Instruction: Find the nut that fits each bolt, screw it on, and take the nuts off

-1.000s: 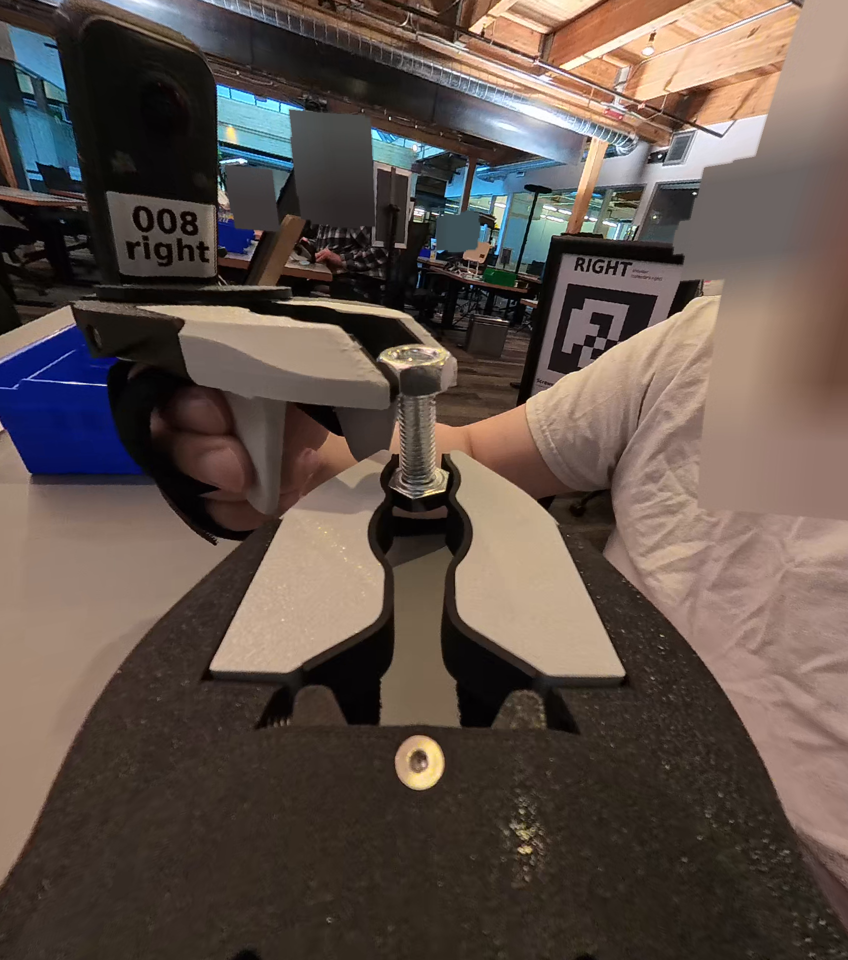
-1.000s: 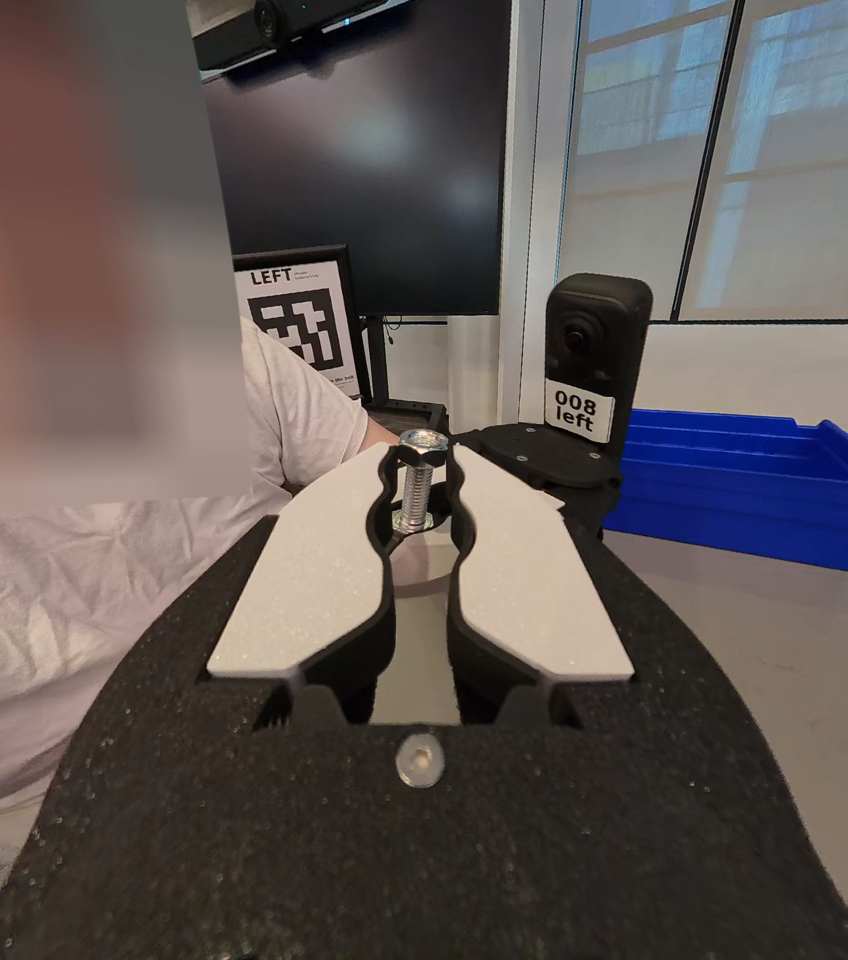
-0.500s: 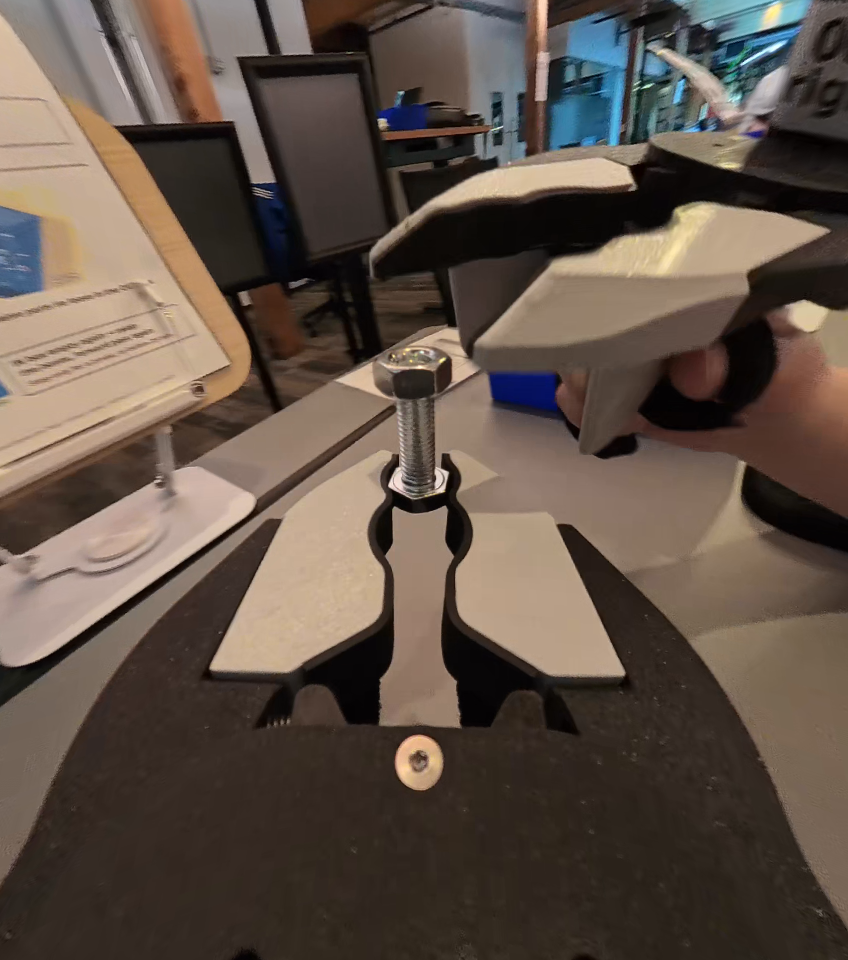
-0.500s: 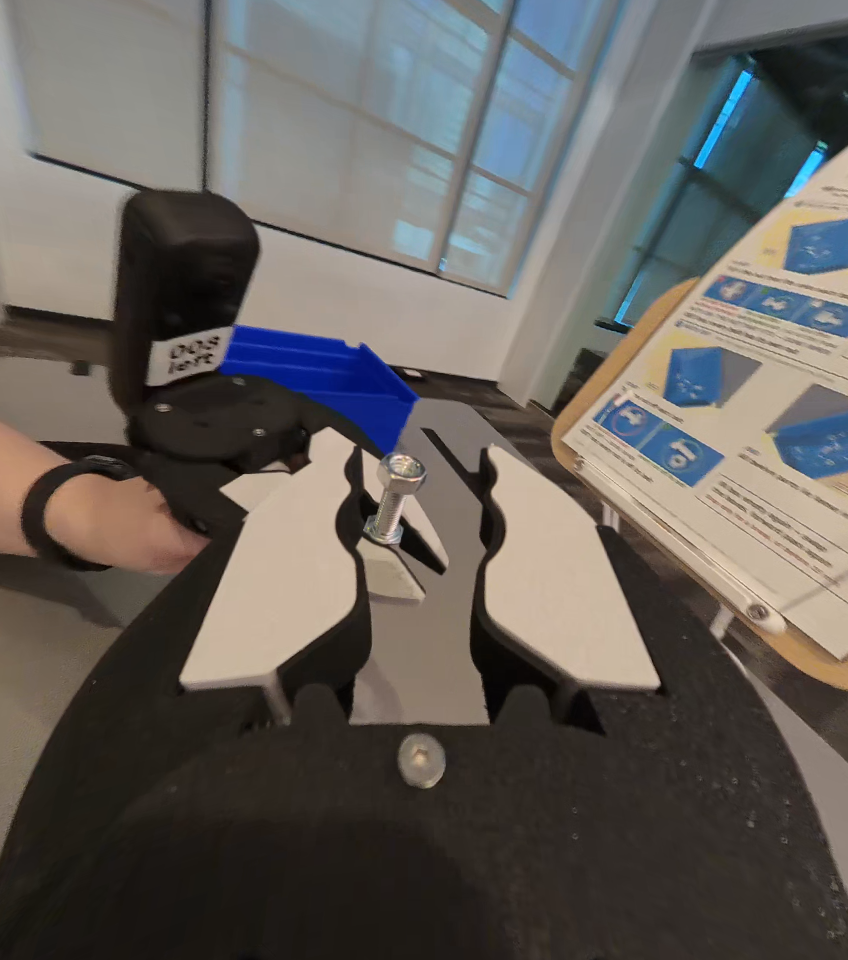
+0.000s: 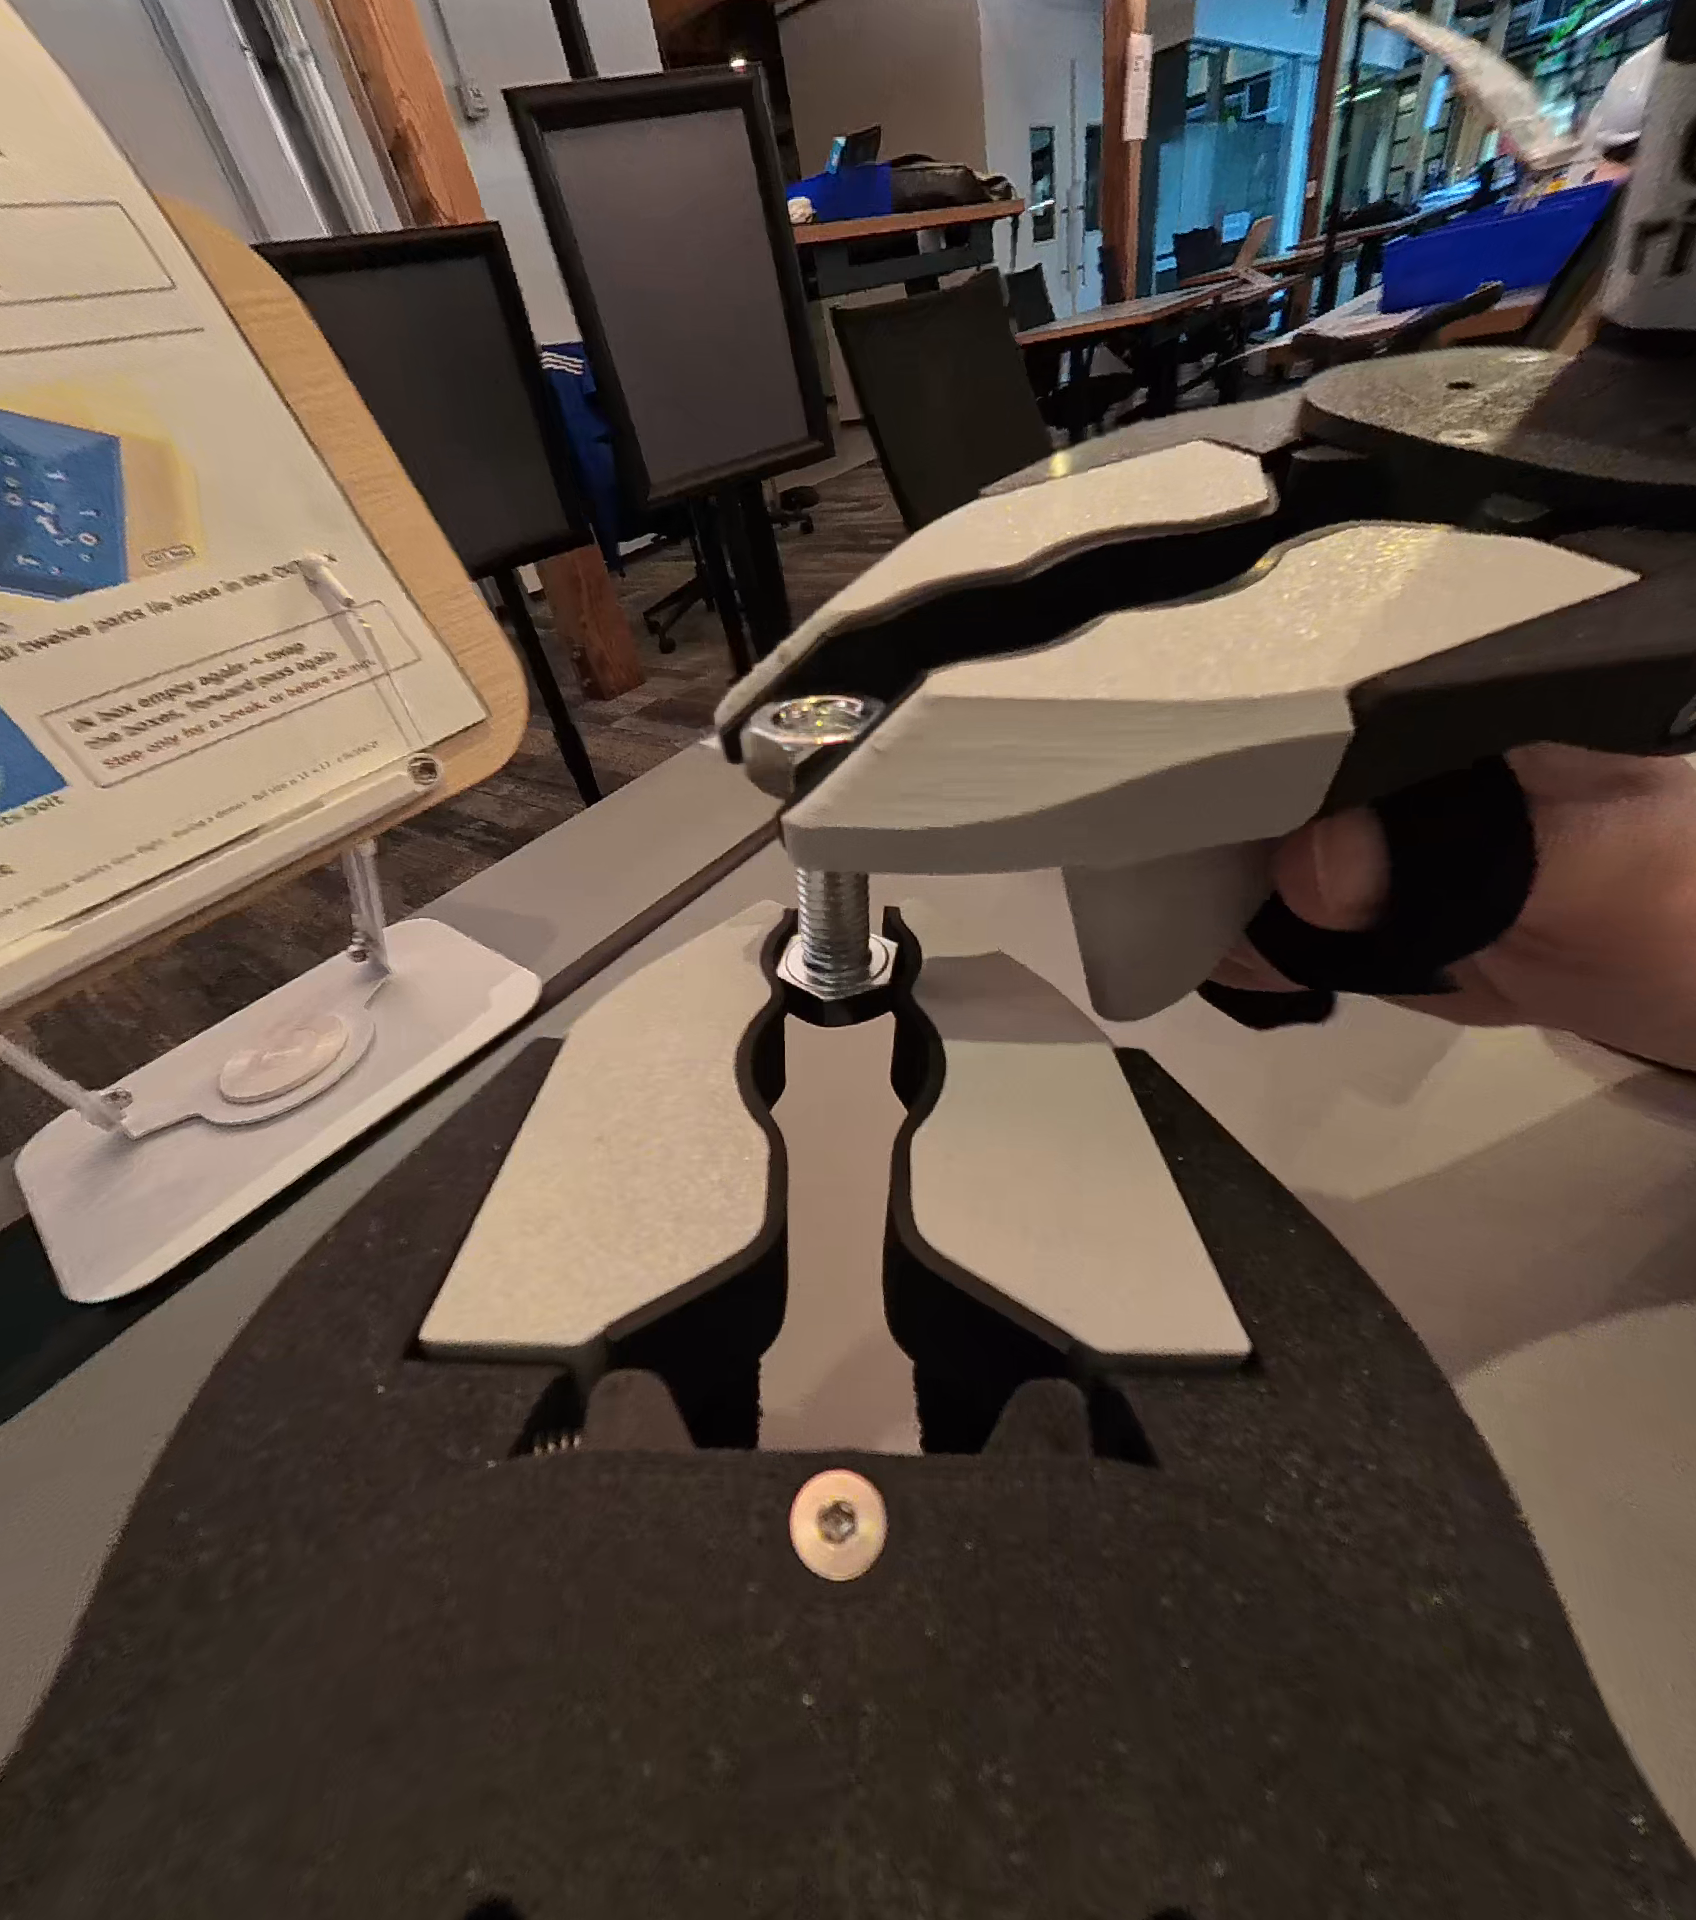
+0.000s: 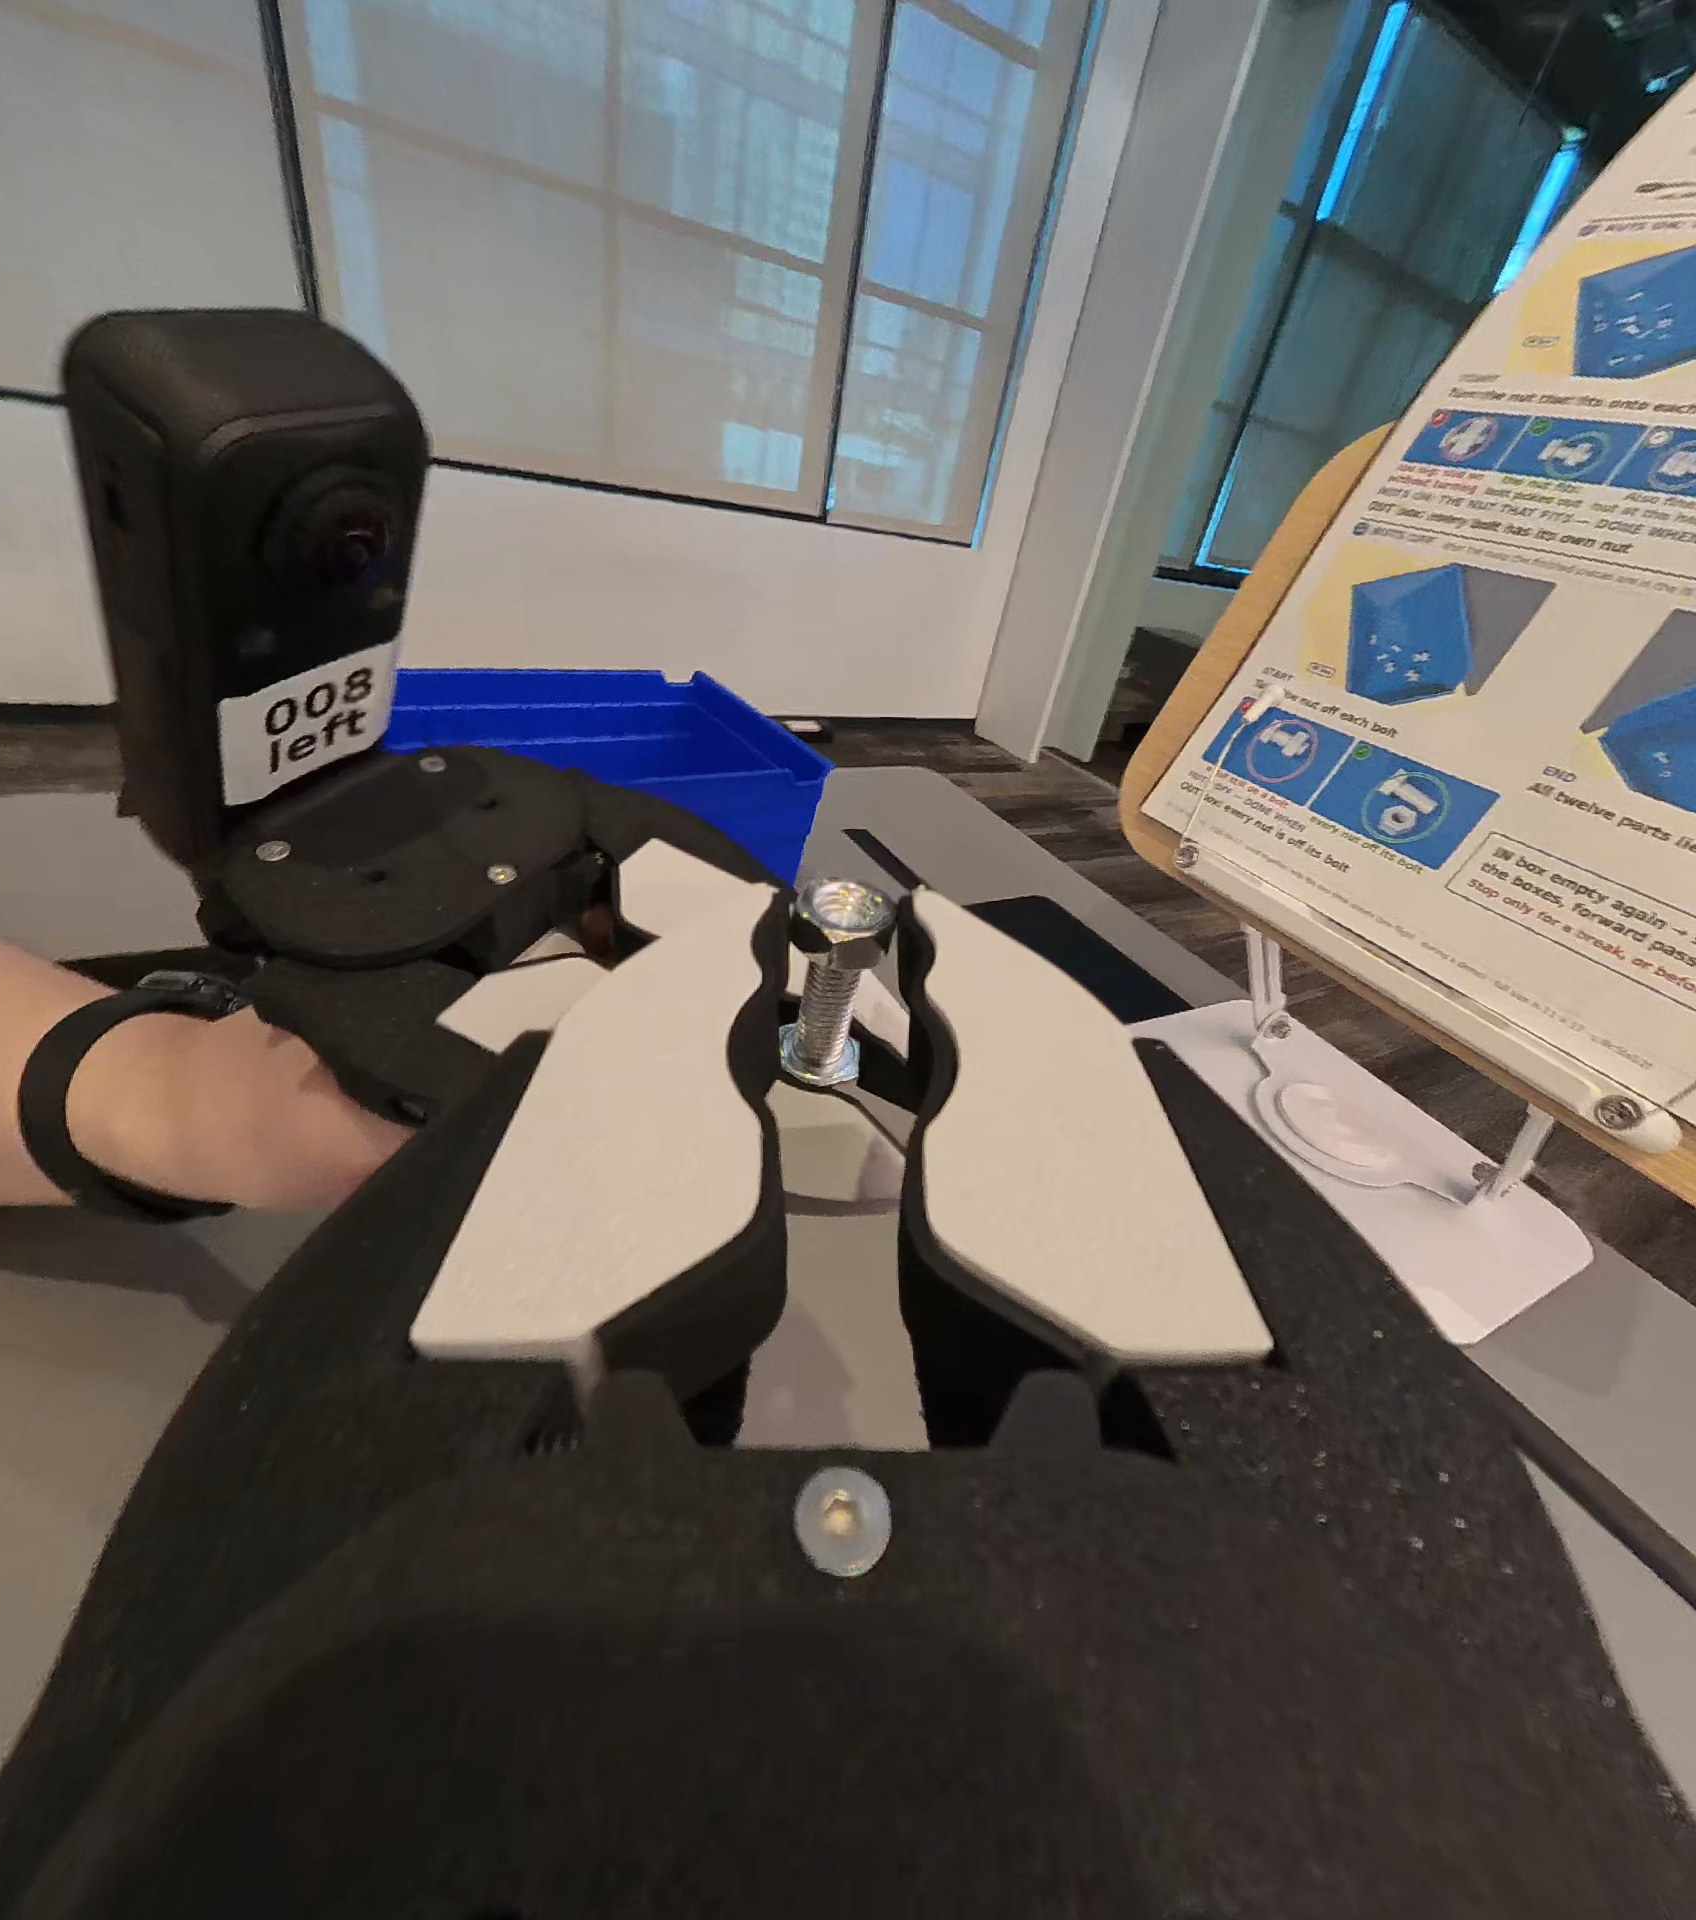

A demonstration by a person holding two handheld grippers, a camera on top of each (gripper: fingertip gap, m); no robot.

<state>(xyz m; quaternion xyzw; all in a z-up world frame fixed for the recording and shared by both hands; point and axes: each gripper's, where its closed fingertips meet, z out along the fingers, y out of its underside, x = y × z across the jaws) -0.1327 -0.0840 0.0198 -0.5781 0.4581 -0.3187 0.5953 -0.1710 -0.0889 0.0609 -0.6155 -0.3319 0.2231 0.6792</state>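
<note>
Centrally in the left wrist view, the left gripper (image 5: pixel 836 971) pinches a silver hex nut (image 5: pixel 836 964) threaded low on an upright zinc-plated steel bolt (image 5: pixel 828 831). From the right, the right gripper (image 5: pixel 782 769) clamps the bolt's hex head. This looks like a turning step; next, likely a twist and regrip. Only the right wrist view shows the blue plastic bin (image 6: pixel 615 743), middle left.

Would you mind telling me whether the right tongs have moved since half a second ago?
Yes. In the left wrist view, the right tongs have come down onto the bolt head, having hovered open above it; the nut stays put.
</note>
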